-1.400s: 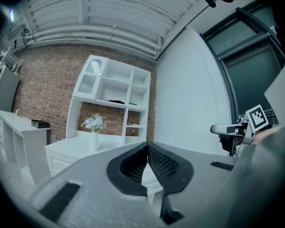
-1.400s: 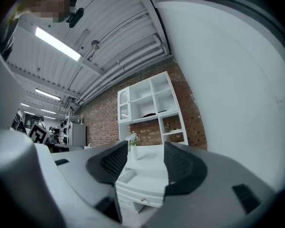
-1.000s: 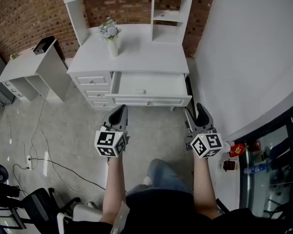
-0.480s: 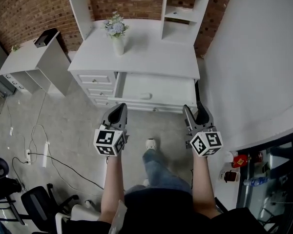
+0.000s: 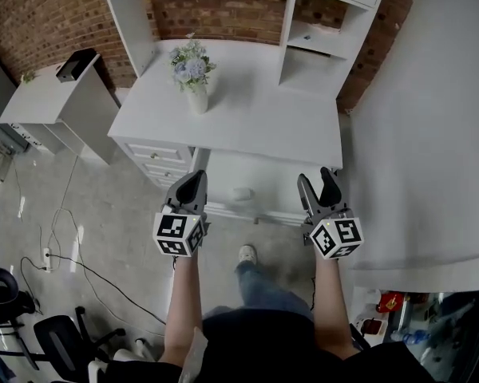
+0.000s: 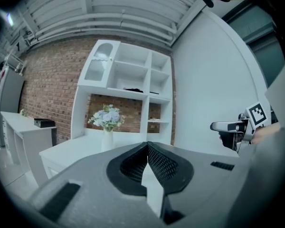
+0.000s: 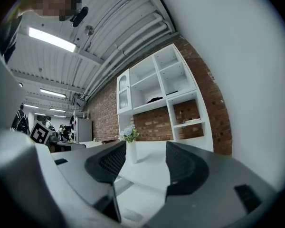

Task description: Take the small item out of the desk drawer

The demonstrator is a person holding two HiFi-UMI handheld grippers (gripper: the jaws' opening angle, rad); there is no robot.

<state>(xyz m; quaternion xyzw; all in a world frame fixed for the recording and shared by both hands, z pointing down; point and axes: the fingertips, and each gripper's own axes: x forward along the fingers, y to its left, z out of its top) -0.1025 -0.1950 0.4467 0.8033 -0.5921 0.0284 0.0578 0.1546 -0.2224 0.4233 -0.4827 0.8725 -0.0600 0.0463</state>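
Observation:
The white desk [image 5: 247, 110] has its top drawer [image 5: 283, 190] pulled open. A small pale item [image 5: 242, 193] lies in the drawer near the front. It may be the blurred oval [image 7: 130, 215] low in the right gripper view. My left gripper [image 5: 193, 180] hangs over the drawer's left front corner, shut and holding nothing [image 6: 147, 148]. My right gripper [image 5: 316, 179] is over the drawer's right end, open and empty [image 7: 142, 160]. Both are level with each other, above the drawer.
A vase of flowers [image 5: 193, 76] stands on the desk top, with hutch shelves [image 5: 319, 54] behind. Small drawers [image 5: 156, 162] sit left of the open one. A white side cabinet [image 5: 52, 94], floor cables [image 5: 56, 254] and a chair [image 5: 56, 337] are left; a white wall [image 5: 431, 134] is right.
The view has closed in on the desk: the drawer now lies right under both grippers instead of ahead of them. Both grippers keep the same pose and jaw states.

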